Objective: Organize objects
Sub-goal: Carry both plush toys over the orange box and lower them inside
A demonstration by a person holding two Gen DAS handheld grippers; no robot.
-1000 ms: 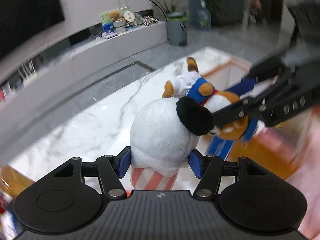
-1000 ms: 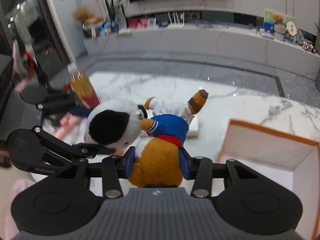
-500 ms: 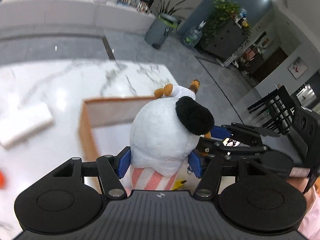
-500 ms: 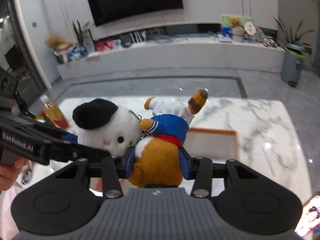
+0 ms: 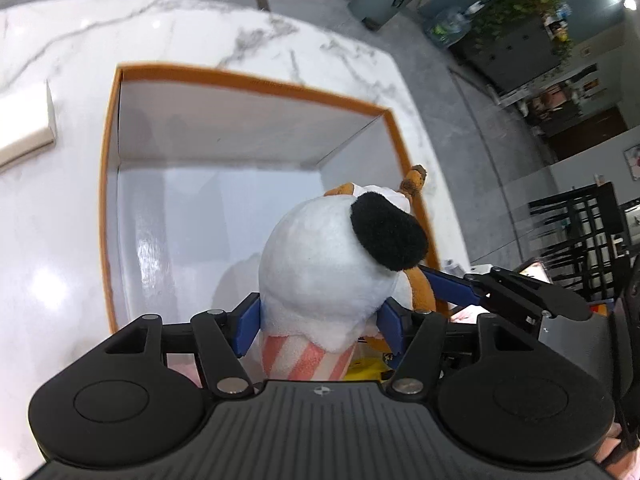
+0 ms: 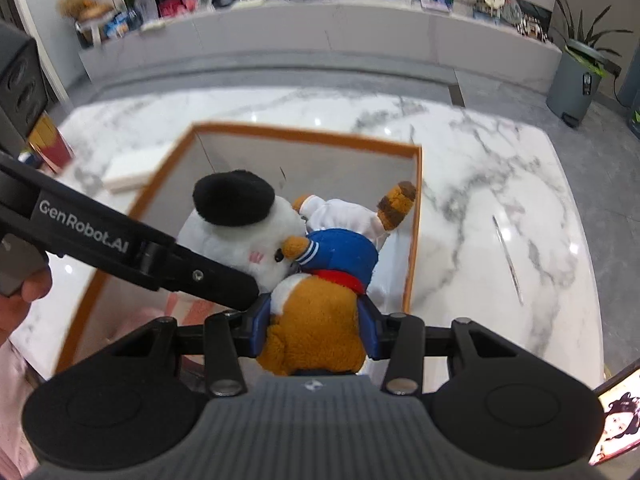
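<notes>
Marble table seen beneath orange-rimmed white box, box open-topped. White plush with black ear clamped in left tongs, held over box at 5 o'clock corner. Brown plush in blue jacket gripped by right tongs, pressed against white plush at 3 o'clock, above box.

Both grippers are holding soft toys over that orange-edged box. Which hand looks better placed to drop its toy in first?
Probably the left gripper: its white plush hangs over the box interior. The right gripper's brown plush hangs nearer the box's side wall.
</notes>
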